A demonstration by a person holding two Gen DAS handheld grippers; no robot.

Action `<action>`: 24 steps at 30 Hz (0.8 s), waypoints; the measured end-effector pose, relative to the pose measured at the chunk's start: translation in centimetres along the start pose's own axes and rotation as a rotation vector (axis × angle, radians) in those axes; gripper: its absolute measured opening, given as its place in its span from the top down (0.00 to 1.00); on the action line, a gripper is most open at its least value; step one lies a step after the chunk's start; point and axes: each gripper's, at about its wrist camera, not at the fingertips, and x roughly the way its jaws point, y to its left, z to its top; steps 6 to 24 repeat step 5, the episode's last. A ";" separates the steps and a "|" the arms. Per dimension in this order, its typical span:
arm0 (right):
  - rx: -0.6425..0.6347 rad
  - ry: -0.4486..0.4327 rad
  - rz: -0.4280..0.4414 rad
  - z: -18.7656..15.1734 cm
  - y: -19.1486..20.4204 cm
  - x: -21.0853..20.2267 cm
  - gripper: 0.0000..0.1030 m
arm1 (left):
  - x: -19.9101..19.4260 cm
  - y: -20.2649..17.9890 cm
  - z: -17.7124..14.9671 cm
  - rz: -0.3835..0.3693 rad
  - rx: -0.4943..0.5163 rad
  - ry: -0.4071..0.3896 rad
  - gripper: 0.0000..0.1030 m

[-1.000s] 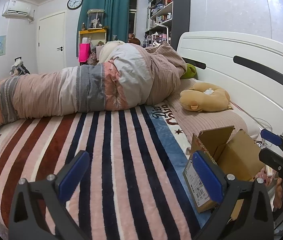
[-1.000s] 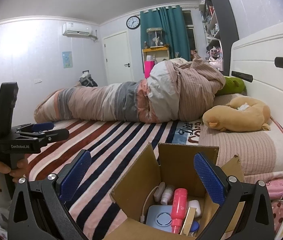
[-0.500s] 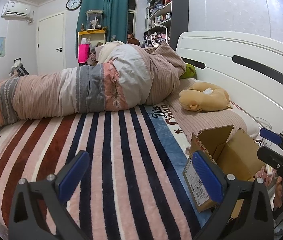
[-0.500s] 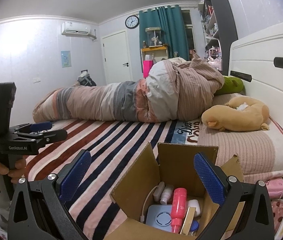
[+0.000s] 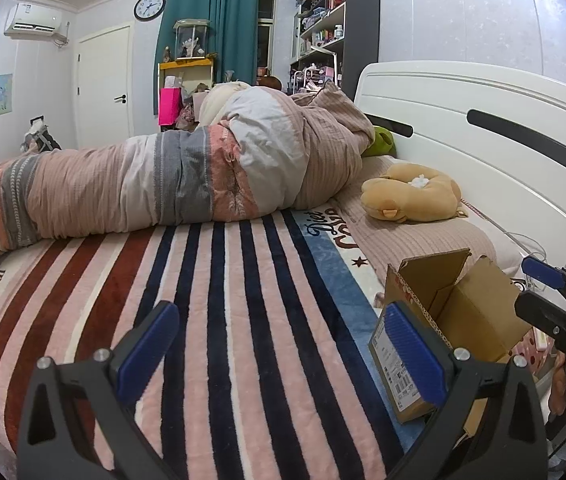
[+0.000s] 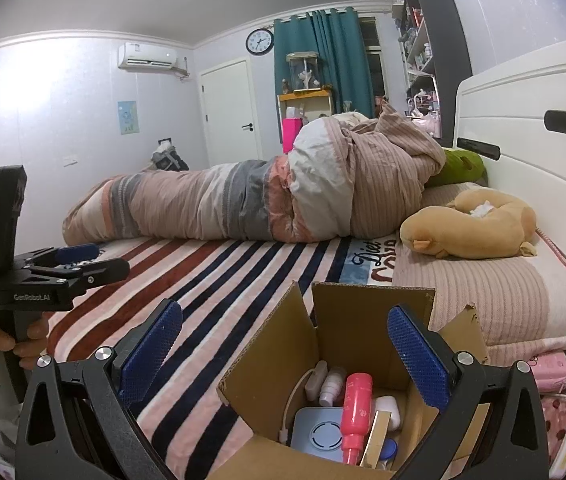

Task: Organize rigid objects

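An open cardboard box (image 6: 347, 328) stands on the striped blanket, right in front of my right gripper (image 6: 285, 354), which is open and empty above its near edge. Inside lie a pink bottle (image 6: 355, 410), a white square device (image 6: 317, 432), small white bottles (image 6: 329, 384) and a white case (image 6: 387, 412). In the left wrist view the box (image 5: 451, 320) sits at the right. My left gripper (image 5: 281, 354) is open and empty over the blanket, left of the box. The right gripper (image 5: 555, 304) shows beyond the box there; the left gripper (image 6: 79, 262) shows at the left of the right wrist view.
A rolled duvet (image 5: 187, 176) lies across the far side of the bed. A tan plush pillow (image 5: 411, 196) rests near the white headboard (image 5: 483, 152). Small pink items (image 6: 551, 368) and cables lie right of the box. Striped blanket (image 5: 223, 300) spreads between.
Both views have shifted only slightly; the grippers stay open and the box and its contents have not moved.
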 end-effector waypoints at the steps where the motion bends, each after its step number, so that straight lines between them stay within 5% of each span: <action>1: 0.002 0.000 -0.004 0.0 0.0 0.1 0.00 | 0.0 0.0 0.0 0.000 0.001 0.000 0.01; 24: 0.025 0.012 -0.046 0.0 0.3 0.3 0.00 | 0.0 0.0 0.0 0.000 -0.001 0.000 0.01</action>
